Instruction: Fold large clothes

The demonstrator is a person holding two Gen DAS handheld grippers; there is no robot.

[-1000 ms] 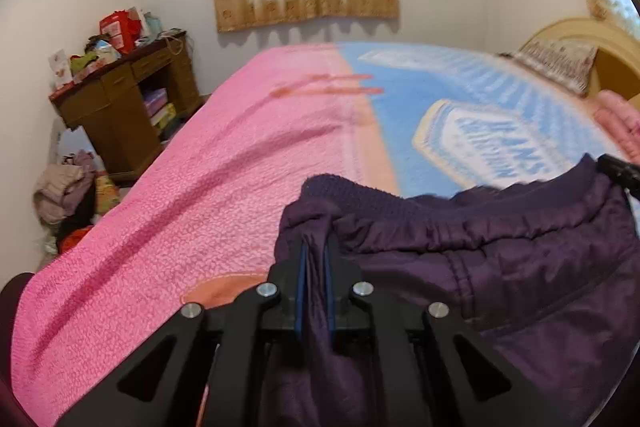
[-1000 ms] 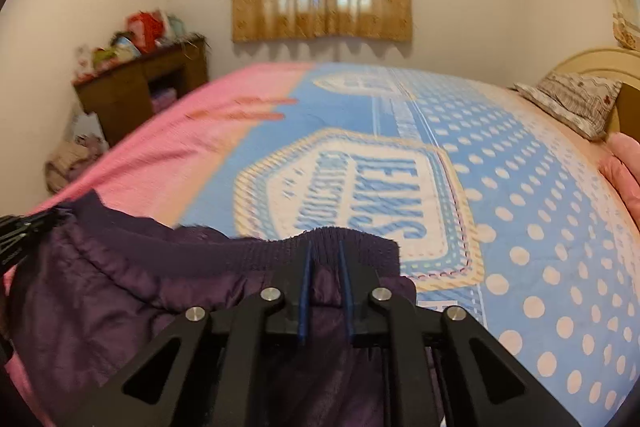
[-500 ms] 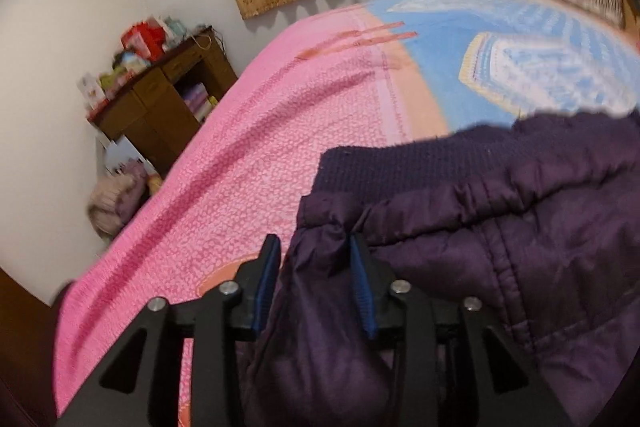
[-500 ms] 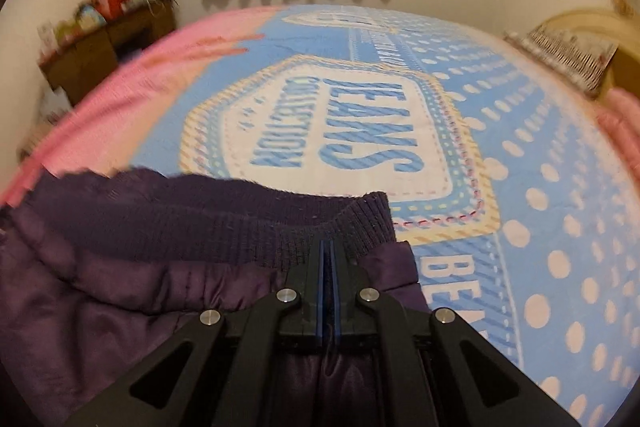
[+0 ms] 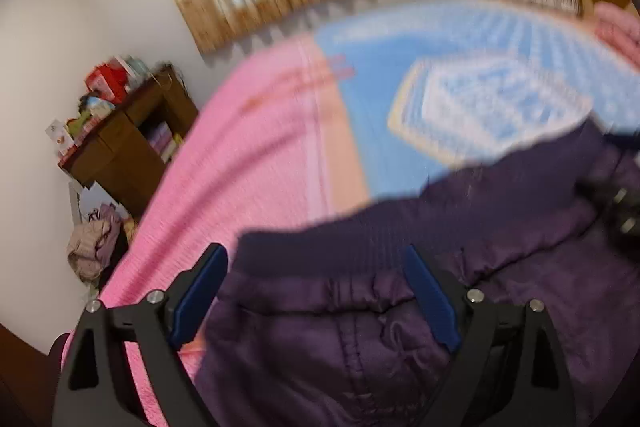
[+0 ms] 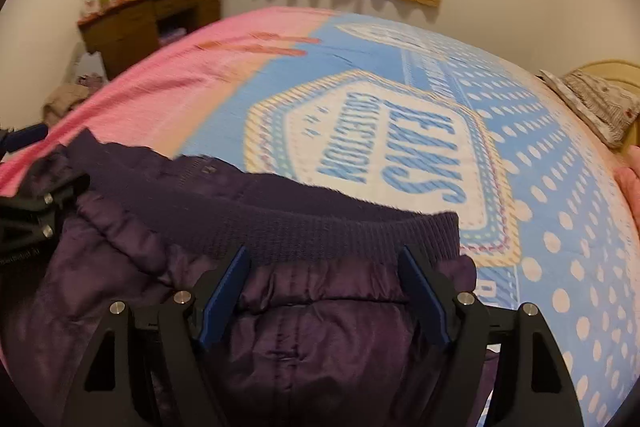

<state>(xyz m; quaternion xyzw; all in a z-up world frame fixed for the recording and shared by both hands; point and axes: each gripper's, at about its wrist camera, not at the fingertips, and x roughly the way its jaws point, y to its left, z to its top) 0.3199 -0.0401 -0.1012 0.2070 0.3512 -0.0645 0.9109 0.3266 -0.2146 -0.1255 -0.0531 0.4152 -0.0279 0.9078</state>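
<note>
Blurring jacket, lower part cut off

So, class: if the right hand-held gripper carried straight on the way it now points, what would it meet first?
Most likely the purple jacket. The right hand-held gripper, whose jaws have just been opening, stands open over the jacket's ribbed hem, pointing down at it. The bedspread lies beyond. Depth is hard to judge.
</note>
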